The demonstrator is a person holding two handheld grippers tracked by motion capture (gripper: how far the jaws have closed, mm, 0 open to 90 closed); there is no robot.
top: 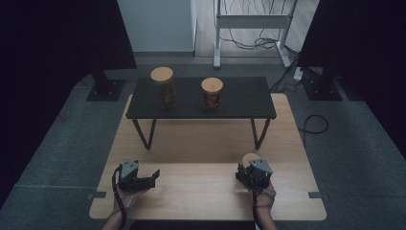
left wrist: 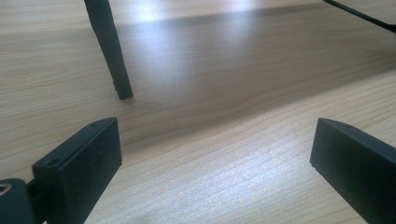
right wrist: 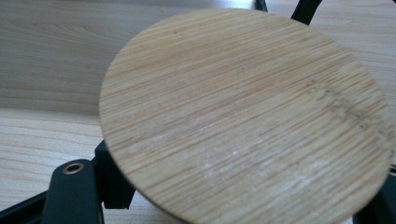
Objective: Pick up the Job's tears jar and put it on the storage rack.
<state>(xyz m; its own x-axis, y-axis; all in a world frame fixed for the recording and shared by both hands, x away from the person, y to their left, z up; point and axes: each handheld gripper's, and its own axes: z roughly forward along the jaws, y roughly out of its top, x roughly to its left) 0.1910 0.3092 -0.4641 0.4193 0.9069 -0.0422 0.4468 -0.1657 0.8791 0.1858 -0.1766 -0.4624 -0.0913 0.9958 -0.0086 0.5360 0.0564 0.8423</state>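
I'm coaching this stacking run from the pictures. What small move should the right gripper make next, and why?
Probably lift the jar toward the black shelf. The right gripper appears closed around it, two bamboo-lidded jars already stand there, and the left gripper is open.

The high view looks forward and down from the person's side, taking in the whole wooden surface [top: 206,187], the black shelf [top: 201,98] and the floor beyond. The left gripper view sits low and close over the surface [left wrist: 224,154], facing a black shelf leg [left wrist: 112,51] that the high view shares. The right gripper view looks very closely at a round bamboo lid [right wrist: 243,116].
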